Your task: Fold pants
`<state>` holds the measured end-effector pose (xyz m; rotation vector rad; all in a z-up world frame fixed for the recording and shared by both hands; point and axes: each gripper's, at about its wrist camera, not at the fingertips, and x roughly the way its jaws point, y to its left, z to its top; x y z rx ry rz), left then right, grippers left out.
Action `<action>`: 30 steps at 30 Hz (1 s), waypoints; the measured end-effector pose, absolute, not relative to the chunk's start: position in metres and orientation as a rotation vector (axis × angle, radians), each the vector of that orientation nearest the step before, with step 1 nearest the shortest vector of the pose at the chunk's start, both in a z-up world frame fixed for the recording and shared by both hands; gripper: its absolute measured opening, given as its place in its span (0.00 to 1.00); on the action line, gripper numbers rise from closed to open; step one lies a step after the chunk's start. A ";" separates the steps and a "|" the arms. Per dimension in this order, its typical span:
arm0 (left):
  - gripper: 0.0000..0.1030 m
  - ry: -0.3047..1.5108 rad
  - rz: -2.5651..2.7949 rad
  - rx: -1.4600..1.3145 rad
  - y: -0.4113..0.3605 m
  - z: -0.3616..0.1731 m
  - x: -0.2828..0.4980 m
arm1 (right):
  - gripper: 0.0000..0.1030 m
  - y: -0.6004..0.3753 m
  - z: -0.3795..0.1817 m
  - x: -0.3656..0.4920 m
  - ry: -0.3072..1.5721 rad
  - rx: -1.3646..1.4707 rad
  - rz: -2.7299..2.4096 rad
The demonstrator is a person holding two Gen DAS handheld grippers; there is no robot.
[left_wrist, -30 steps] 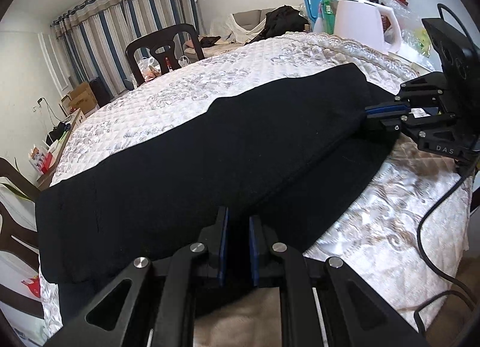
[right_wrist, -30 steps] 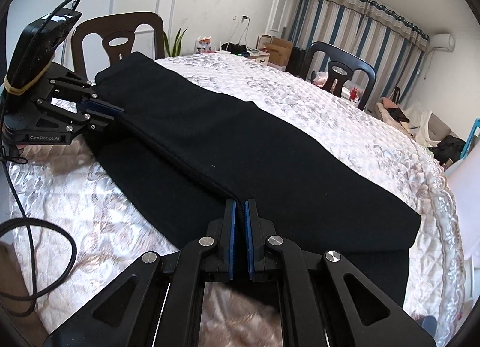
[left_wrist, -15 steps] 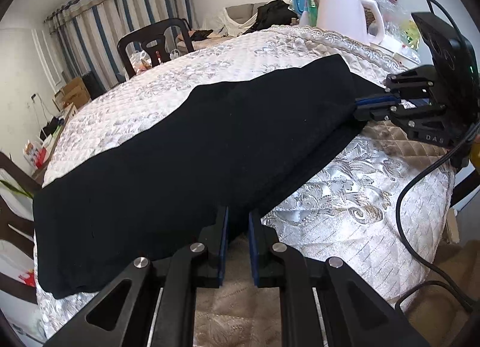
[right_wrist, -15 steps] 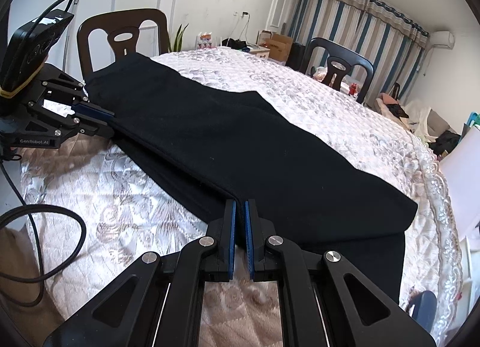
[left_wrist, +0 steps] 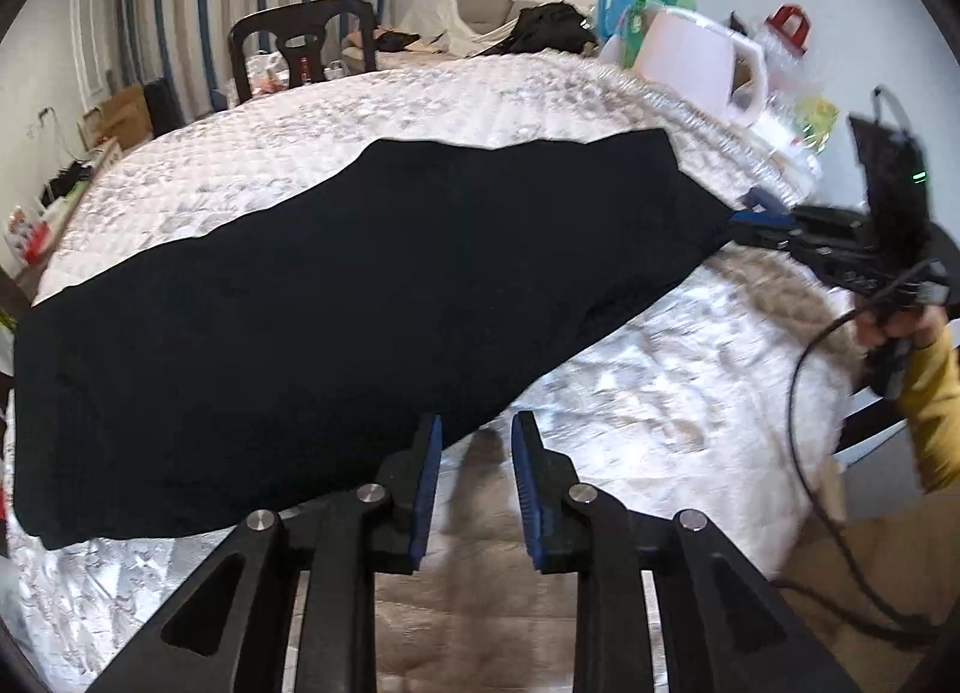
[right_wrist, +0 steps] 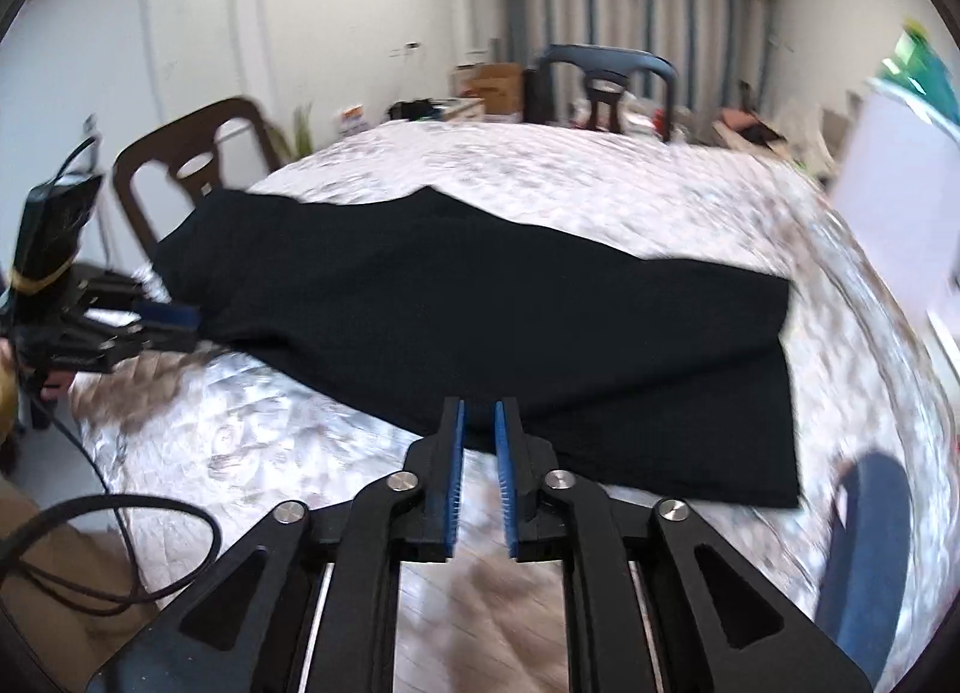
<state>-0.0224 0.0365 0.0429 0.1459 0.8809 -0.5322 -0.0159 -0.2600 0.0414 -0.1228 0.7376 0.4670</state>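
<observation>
Both tongs just opened, pants (left_wrist: 360, 297) released, leg now over leg on bench (left_wrist: 630, 393). Left tongs (left_wrist: 474, 453), right tongs (right_wrist: 478, 435) empty; next regrip hems squarely, fold toward waistband.

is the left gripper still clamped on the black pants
No: the left gripper has just been opening, nothing between its blue pads, the pants lying beside it.

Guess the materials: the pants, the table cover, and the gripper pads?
Pants: matte black knit or soft cotton, likely; no sheen, it drapes limply.
Table cover: quilted satin-like fabric with a silvery pattern; stitched diamonds and a glossy shine.
Pads: blue ribbed rubber or soft plastic, probably; fine ridges show along the edges.
</observation>
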 end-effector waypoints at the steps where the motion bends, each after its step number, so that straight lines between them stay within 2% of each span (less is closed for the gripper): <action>1: 0.30 0.873 -0.546 0.141 0.035 0.046 -0.023 | 0.16 -0.266 0.040 -0.014 0.737 -0.122 0.422; 5: 0.39 0.829 -0.619 0.141 0.021 0.056 -0.025 | 0.20 -0.286 0.037 -0.003 0.753 -0.062 0.356; 7: 0.43 0.811 -0.669 0.146 0.011 0.060 -0.022 | 0.39 -0.296 0.034 0.007 0.779 0.021 0.381; 8: 0.45 0.802 -0.687 0.147 0.004 0.060 -0.020 | 0.53 -0.299 0.032 0.012 0.792 0.050 0.392; 9: 0.45 0.799 -0.709 0.146 -0.003 0.061 -0.017 | 0.55 -0.302 0.030 0.016 0.804 0.075 0.403; 19: 0.47 0.845 -0.848 0.170 -0.055 0.052 0.012 | 0.55 -0.312 0.019 0.066 0.940 0.270 0.479; 27: 0.47 0.860 -0.873 0.188 -0.072 0.049 0.021 | 0.55 -0.307 0.023 0.097 0.963 0.309 0.536; 30: 0.51 0.867 -0.880 0.200 -0.079 0.049 0.023 | 0.55 -0.297 0.024 0.109 0.972 0.277 0.549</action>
